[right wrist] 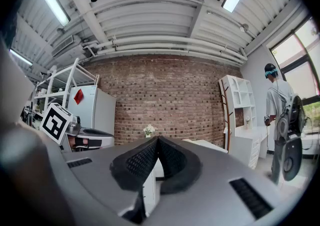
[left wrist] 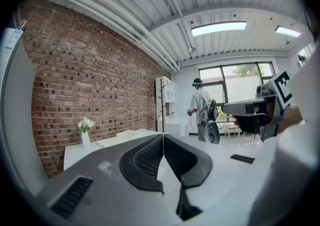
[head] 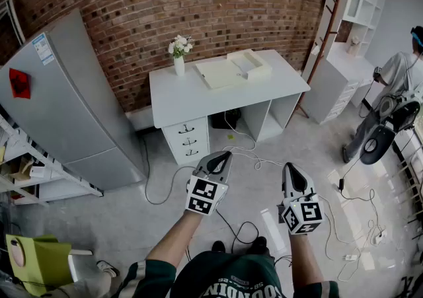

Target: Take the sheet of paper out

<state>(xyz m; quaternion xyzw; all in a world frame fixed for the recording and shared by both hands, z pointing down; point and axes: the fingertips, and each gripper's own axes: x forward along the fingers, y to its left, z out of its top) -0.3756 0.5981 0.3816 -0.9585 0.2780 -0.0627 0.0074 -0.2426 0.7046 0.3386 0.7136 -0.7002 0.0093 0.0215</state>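
— Started?
— No: left tool (head: 223,155) and right tool (head: 290,168) are closed and empty, well apart from the white counter (head: 178,98), where the pale paper sheet (head: 218,73) lies beside a shallow white box (head: 250,63).

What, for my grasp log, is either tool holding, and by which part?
Nothing: the left tool and right tool are both shut and empty.
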